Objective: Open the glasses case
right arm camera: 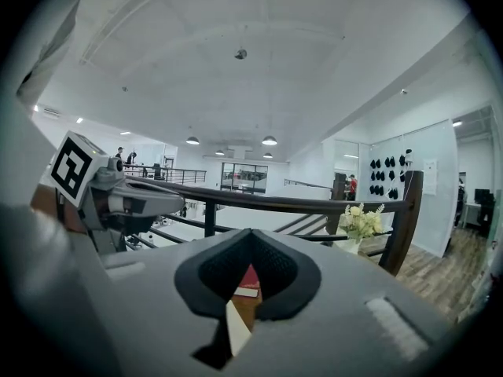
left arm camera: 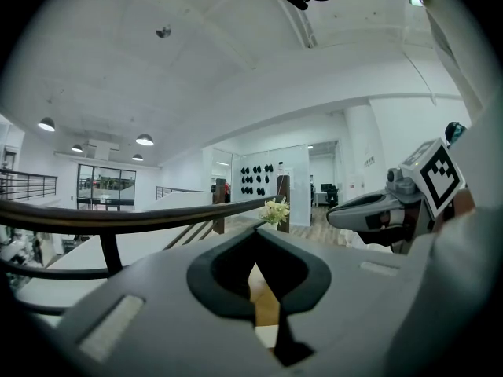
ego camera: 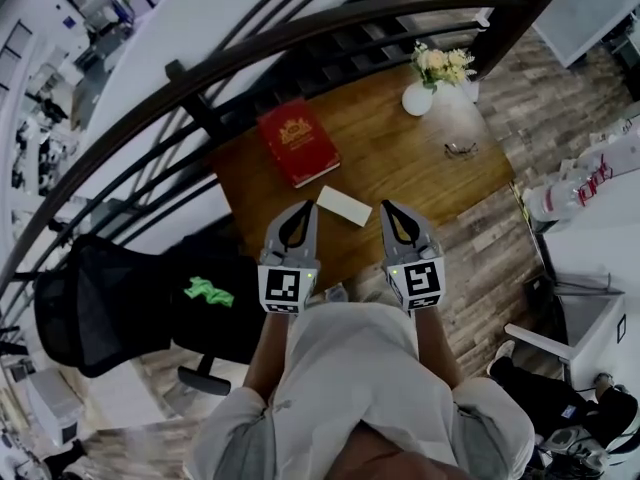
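The white, flat glasses case (ego camera: 343, 206) lies on the wooden table (ego camera: 400, 168) near its front edge. My two grippers hover side by side just short of it. The left gripper (ego camera: 308, 205) points at the case's left end and the right gripper (ego camera: 386, 205) is just off its right end. Both are shut and hold nothing. In the right gripper view the case (right arm camera: 236, 328) shows as a pale sliver through the gap behind the closed jaws. The left gripper view shows the table (left arm camera: 264, 301) the same way.
A red book (ego camera: 298, 141) lies at the table's left. A pair of glasses (ego camera: 460, 149) and a white vase of flowers (ego camera: 418, 96) stand at the right rear. A dark railing (ego camera: 300, 30) curves behind the table. A black chair (ego camera: 100, 303) is at the left.
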`<state>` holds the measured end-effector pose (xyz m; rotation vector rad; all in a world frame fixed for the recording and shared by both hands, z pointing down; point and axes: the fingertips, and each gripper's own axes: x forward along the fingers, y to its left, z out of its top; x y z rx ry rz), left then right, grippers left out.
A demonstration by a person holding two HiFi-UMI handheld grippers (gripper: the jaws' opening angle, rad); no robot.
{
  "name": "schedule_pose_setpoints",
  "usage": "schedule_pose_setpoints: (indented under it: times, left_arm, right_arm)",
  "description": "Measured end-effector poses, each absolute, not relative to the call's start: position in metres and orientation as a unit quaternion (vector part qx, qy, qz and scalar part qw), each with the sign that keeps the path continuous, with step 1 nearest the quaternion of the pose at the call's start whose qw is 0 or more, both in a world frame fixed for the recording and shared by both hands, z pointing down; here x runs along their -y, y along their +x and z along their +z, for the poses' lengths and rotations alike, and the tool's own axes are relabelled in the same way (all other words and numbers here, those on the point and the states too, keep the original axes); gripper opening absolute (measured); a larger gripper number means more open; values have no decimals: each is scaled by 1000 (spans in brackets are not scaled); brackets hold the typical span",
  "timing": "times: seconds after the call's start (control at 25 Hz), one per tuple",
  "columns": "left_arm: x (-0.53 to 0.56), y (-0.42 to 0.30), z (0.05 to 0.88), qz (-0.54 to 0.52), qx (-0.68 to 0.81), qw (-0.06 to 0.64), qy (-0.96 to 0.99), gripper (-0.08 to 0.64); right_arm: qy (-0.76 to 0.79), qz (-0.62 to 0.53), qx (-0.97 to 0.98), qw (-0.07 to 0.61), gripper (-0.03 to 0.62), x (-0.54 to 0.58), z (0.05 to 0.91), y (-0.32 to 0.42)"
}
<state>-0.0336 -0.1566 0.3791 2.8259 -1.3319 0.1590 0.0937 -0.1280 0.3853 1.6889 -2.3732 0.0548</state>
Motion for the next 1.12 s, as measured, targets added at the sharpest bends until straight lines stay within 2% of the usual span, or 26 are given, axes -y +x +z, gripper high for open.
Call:
schedule_pose_setpoints:
  times: [0.48,1.12]
  left_arm:
    - [180,-50,422,59,421,44,904,20]
    - [184,-58,497,110,432,89,890,20]
  right_arm:
    - [574,33,802,163,3,151,418,83]
    - [499,65,830,239,5,175,497,62]
